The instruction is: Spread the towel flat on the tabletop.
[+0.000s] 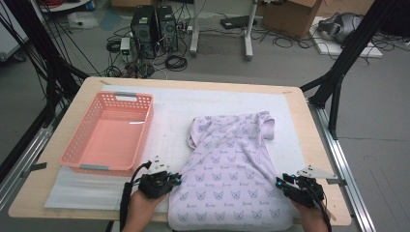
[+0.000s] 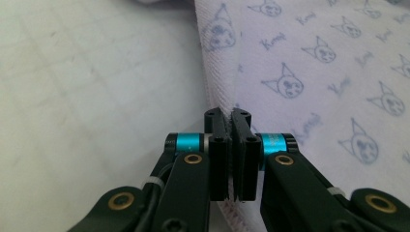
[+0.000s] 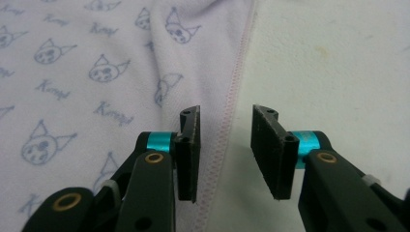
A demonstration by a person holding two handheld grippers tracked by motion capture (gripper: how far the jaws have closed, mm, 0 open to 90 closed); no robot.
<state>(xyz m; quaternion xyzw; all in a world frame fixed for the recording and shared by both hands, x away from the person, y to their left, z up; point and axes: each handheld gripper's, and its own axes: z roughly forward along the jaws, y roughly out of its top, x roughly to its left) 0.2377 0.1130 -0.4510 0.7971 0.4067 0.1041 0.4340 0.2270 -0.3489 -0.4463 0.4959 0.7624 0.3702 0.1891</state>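
Note:
A pale lilac garment (image 1: 232, 164) printed with small cat faces lies flat on the white mat (image 1: 169, 111), its bottom end toward the table's near edge. At its left side edge is my left gripper (image 1: 176, 181). In the left gripper view, that gripper (image 2: 228, 121) has its jaws together on the garment's (image 2: 314, 72) stitched edge. At the right side edge sits my right gripper (image 1: 279, 182). In the right gripper view, that gripper (image 3: 225, 125) stands open, and the hem of the garment (image 3: 96, 58) runs under the gap, untouched by the pads.
A pink plastic basket (image 1: 72, 145) stands empty on the left of the mat, close to my left hand. The wooden table's near edge (image 1: 29, 212) runs just behind both hands. Black frame posts stand at both sides; cables and computers lie on the floor beyond.

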